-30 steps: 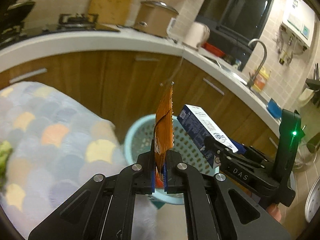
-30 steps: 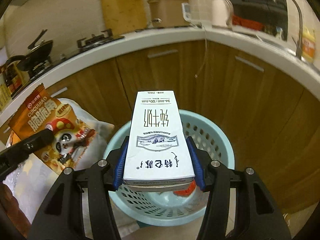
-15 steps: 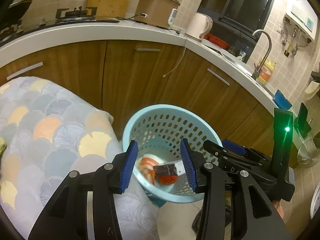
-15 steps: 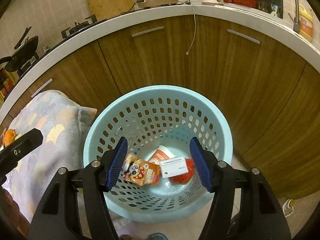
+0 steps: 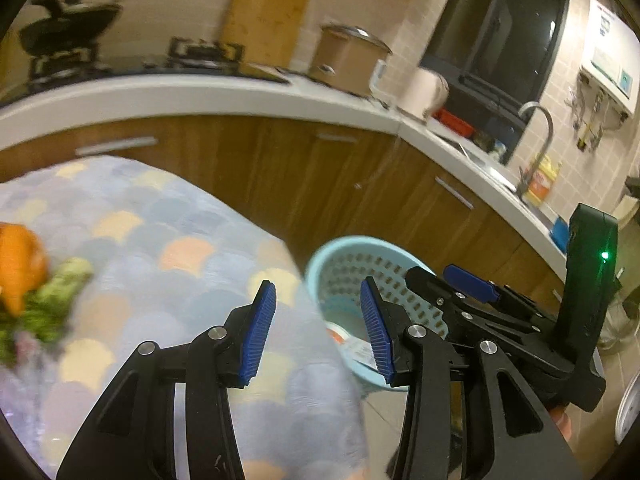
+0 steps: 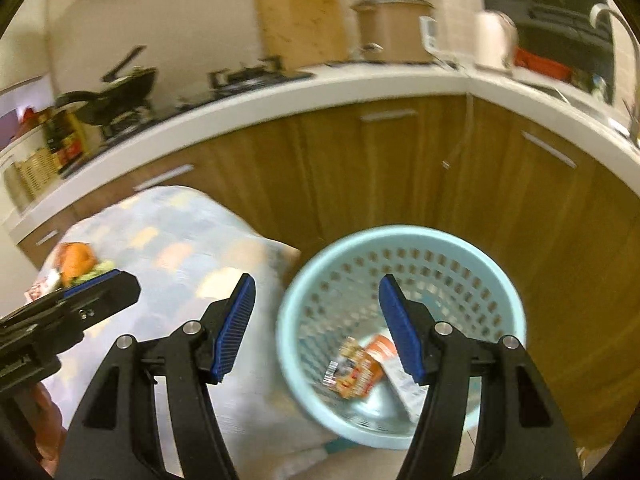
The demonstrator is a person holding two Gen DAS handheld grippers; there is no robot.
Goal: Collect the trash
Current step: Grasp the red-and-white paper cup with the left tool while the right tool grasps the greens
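Both my tools empty between pickups: left gripper (image 5: 316, 330) and right gripper (image 6: 316, 326) w/ jaws spread wide, nothing held. Snack wrapper (image 6: 354, 370) and carton (image 6: 404, 380) lie in the blue perforated basket (image 6: 400, 236) on the floor, touching the table's cloth edge. More trash, an orange-and-green heap (image 5: 32, 280), sits on the scale-pattern tablecloth (image 5: 168, 240) at far left. Next, I judge: swing left and go for that heap. Nothing blocks the way; view blurred, so heap's makeup unclear. Cabinets (image 6: 400, 168) stand behind.
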